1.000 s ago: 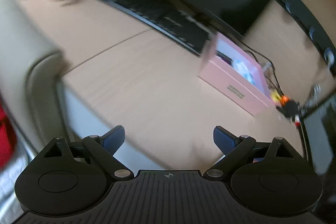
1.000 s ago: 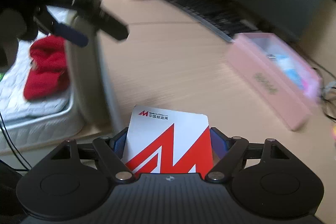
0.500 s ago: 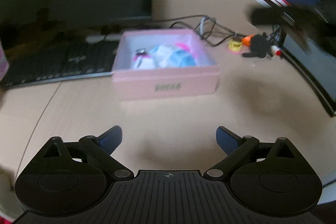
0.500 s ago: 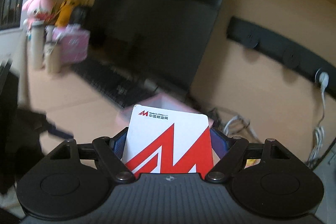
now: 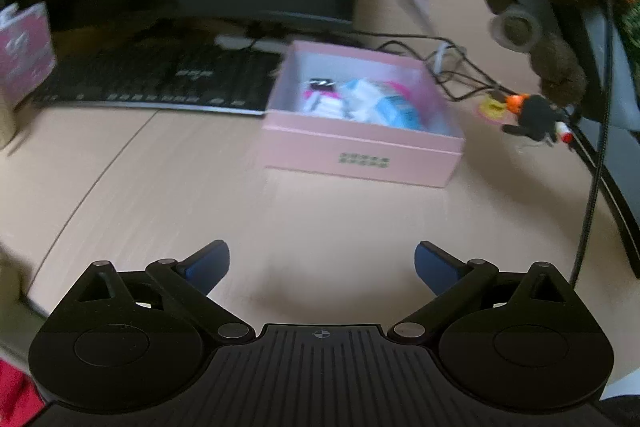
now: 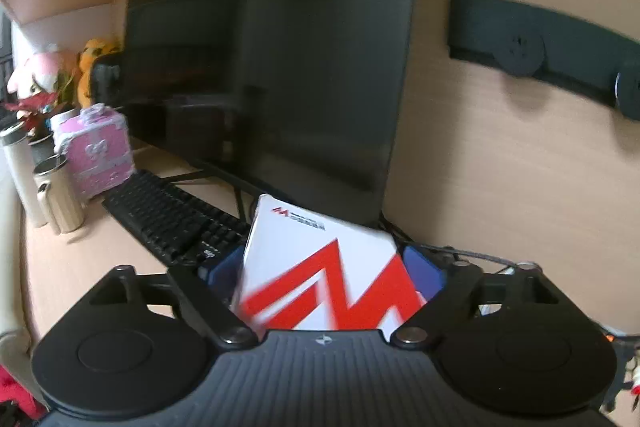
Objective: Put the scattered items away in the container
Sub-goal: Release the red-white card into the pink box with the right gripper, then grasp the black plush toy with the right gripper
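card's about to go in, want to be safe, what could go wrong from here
The right claw has just been opening with the card between its pads, tilted and seemingly loose. It looks high above the pink box's far right side, so the card may miss and land on the cables.

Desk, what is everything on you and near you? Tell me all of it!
desk: one, pale wood, underneath
pink box: one, pink, mid-desk, small things inside
keyboard: one, black, left of box
monitor: one, black, at back
cables: several, black, right of box
plush toys: at least two, pink, orange, far left
card: one, white-red, tilted between right fingers
left gripper: black, fingers just opening, empty
right gripper: black, fingers just opening
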`<state>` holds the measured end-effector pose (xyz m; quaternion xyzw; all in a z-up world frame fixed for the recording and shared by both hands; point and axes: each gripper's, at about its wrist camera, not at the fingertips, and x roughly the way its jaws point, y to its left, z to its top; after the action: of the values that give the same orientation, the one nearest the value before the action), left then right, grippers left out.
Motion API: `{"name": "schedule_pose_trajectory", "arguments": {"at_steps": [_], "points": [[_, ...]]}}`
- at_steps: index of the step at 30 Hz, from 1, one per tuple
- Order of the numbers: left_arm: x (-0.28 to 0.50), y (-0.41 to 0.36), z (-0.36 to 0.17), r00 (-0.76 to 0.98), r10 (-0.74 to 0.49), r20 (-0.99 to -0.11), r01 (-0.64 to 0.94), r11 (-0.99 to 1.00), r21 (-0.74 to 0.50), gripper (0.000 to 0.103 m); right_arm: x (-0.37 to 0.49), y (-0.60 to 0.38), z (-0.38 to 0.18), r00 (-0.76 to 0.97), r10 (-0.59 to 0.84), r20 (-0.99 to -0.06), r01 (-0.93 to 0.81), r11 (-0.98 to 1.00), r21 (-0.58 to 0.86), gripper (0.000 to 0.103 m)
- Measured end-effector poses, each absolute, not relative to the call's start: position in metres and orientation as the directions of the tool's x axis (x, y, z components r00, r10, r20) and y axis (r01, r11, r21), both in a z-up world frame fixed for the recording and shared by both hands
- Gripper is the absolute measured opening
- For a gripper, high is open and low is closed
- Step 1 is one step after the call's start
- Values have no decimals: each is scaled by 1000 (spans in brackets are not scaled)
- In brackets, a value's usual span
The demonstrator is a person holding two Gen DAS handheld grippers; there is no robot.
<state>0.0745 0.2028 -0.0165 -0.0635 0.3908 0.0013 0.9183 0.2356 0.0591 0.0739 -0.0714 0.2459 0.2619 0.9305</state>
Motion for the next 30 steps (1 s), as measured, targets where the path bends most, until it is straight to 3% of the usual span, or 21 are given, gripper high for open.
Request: {"name": "schedule_pose_trajectory", "arguments": {"at_steps": [4,15,21,23,26,27,30], "points": [[84,203,-25,667,-61,-742,-66,988,-141,102,234,36,61,727,464,-506,-501,862,70,90],[117,153,-44,620,-126,-774,51,991,-120,102,190,-58,23,747,376,-548,-384,917,105,97],[113,147,-41,616,-99,-781,42,995,-93,103,194,-63,10,710,402,-578,-426,899,101,96],[112,149,-40,612,-83,-786,15,995,-94,103,198,-62,3,691,418,-590,-431,893,128,87],[113,149,-41,600,-56,-798,-22,996,-86,103,198,-49,-3,663,450,-598,-499,861,95,56],[112,148,-40,598,-48,-800,-29,996,-82,103,199,-42,-4,654,457,-603,-523,849,77,40],[104,147,-38,592,-30,-805,-45,997,-70,103,217,-26,-8,583,519,-625,-570,809,140,37]]}}
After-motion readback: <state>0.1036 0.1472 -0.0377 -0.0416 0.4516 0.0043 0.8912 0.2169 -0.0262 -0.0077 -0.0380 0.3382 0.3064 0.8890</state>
